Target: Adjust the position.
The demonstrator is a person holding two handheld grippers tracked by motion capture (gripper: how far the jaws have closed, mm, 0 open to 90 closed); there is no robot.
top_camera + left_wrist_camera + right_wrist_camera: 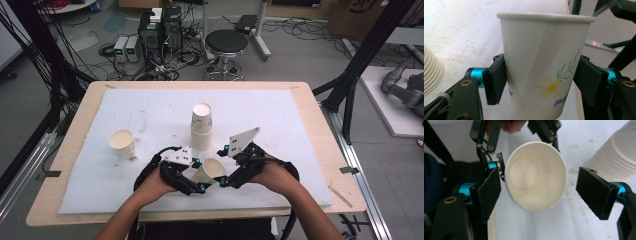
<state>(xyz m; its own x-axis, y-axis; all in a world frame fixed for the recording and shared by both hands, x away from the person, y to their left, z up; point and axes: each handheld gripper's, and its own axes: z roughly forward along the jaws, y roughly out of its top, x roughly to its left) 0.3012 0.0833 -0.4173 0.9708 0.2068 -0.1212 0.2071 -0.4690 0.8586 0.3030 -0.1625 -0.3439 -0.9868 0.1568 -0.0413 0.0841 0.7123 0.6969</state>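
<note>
Three groups of paper cups show: a daisy-printed white paper cup (210, 171) held tilted above the counter's (300, 125) near edge, a tall stack of white paper cups (202, 126) mid-counter, and a lone upright white paper cup (122, 143) toward the left edge. Left tongs (201, 176) are clamped on the daisy cup's sides; right tongs (221, 165) stand apart around its open mouth, gripping nothing. Seemingly a handover or stacking step, unfinished
</note>
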